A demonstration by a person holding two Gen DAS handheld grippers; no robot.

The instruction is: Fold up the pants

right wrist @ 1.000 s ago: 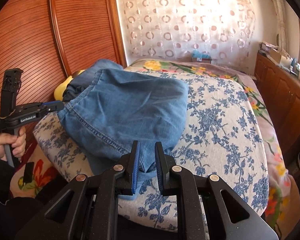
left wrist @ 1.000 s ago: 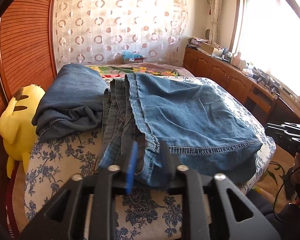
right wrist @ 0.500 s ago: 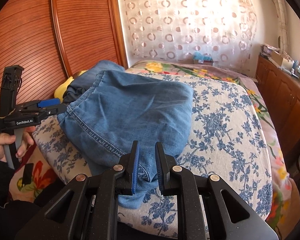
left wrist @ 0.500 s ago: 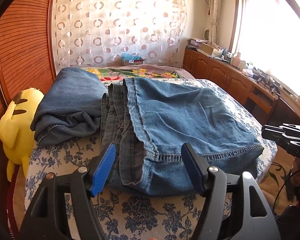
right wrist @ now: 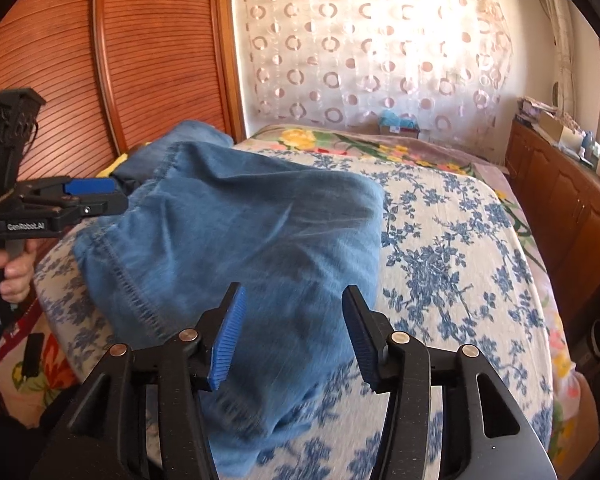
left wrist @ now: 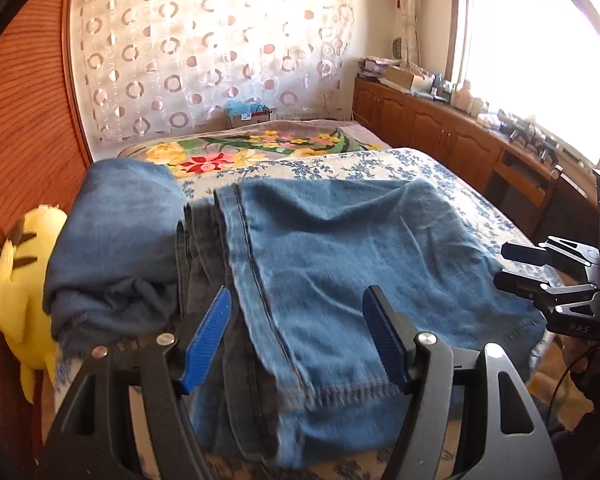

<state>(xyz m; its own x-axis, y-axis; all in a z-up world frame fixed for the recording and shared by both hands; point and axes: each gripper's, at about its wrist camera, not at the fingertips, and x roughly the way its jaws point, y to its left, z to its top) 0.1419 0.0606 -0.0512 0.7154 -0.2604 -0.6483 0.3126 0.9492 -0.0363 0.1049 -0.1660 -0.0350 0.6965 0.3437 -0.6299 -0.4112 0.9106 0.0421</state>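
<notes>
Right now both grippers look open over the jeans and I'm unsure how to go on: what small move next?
Probably draw both back: the left gripper and right gripper, jaws just opened, grip nothing, and the jeans lie folded on the bed.

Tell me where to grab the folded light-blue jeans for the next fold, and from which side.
Take the light-blue jeans at the stitched hem edge nearest the grippers, one corner each, coming from the near bed edge. That edge overhangs slightly and lies in stacked layers, so the jaws can probably slide over it. Both the left gripper and right gripper stand open there.
</notes>
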